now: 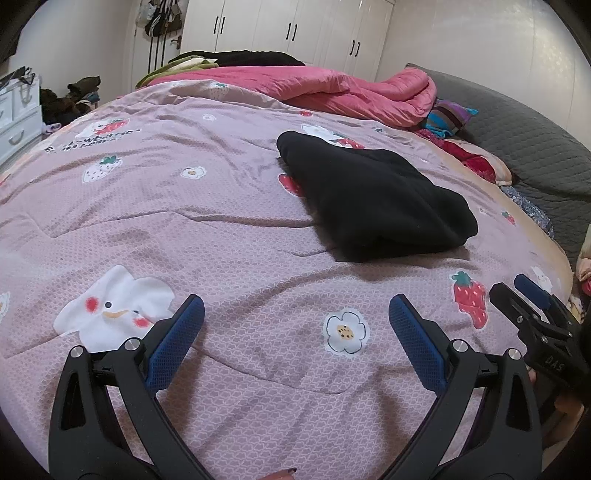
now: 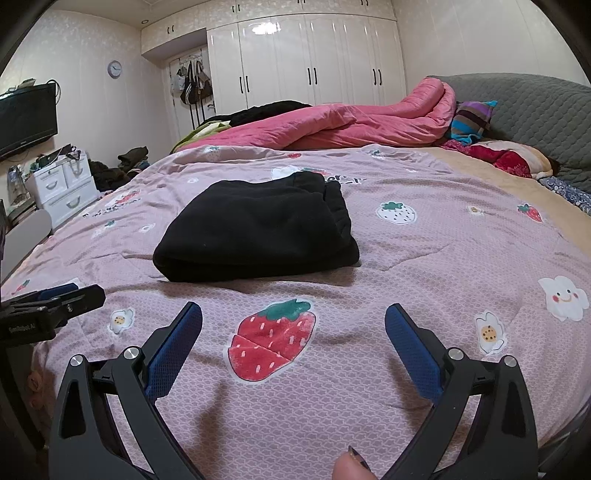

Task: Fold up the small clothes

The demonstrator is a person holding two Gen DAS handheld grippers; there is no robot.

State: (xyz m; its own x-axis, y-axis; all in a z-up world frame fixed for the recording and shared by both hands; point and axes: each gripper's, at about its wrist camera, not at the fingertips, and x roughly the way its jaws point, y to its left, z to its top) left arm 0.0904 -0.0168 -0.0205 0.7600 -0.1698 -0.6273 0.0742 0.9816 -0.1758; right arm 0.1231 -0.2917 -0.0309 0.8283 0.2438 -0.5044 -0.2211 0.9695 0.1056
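Pink patterned quilt (image 2: 424, 258) covers bed. Rumpled pink duvet (image 2: 351, 125) at far side. Black folded garment (image 2: 258, 236) lies mid-quilt, unobstructed. Left gripper (image 1: 295, 332), right gripper (image 2: 293, 332) near edge: both spread wide, empty, clear of garment.

A folded black garment (image 2: 258, 232) lies on the pink quilt (image 2: 424, 266), beyond the right gripper's (image 2: 293, 321) spread, empty fingers (image 2: 177, 339).

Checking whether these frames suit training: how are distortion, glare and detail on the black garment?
Left wrist view: strong fisheye bending, dark corners; black folded garment shows almost no texture. Right wrist view: same bending, ceiling-light glare on the wardrobe doors, soft shadow under the garment.
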